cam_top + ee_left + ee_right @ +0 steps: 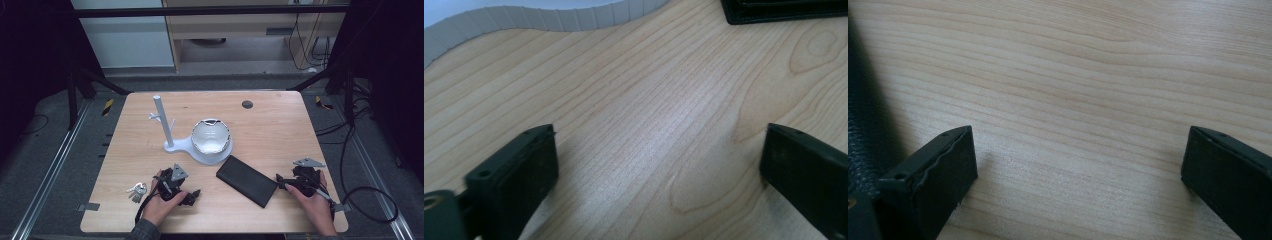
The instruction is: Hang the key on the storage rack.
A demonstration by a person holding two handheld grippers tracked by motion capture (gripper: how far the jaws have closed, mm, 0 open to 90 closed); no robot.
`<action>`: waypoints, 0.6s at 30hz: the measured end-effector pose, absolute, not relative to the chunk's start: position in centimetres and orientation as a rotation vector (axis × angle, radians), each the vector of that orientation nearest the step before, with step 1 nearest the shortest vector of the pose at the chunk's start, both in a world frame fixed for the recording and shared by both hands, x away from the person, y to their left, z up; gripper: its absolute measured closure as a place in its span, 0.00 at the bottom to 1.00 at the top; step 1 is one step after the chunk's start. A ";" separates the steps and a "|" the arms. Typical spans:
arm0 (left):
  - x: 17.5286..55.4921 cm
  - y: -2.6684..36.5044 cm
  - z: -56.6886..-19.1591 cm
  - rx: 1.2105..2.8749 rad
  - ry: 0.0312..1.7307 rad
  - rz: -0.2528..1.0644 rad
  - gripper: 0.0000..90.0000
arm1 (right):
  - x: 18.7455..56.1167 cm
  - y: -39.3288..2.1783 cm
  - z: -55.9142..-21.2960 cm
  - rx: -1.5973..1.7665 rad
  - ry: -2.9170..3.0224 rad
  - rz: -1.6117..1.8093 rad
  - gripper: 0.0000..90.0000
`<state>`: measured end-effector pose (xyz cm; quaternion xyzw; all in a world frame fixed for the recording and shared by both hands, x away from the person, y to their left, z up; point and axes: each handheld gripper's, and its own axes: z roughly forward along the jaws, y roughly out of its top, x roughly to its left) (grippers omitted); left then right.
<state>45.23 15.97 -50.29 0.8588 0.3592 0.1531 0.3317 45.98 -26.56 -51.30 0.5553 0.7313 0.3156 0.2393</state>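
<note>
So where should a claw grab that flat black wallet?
Probably at the near end of the wallet, across its narrow width. It lies flat and slanted on the table, with that end by the right claw, whose jaws are open. Come in low from the right; being thin, it may be hard to pinch.

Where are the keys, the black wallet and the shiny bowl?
keys (136, 190), high view, on the middle of the bunch.
black wallet (246, 180), high view, on the middle of its flat top.
shiny bowl (210, 137), high view, on its inside bottom.
</note>
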 end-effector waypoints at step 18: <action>45.5 21.7 -42.5 2.359 1.156 0.503 0.14 | 45.9 -26.6 -51.3 1.514 2.014 0.869 0.02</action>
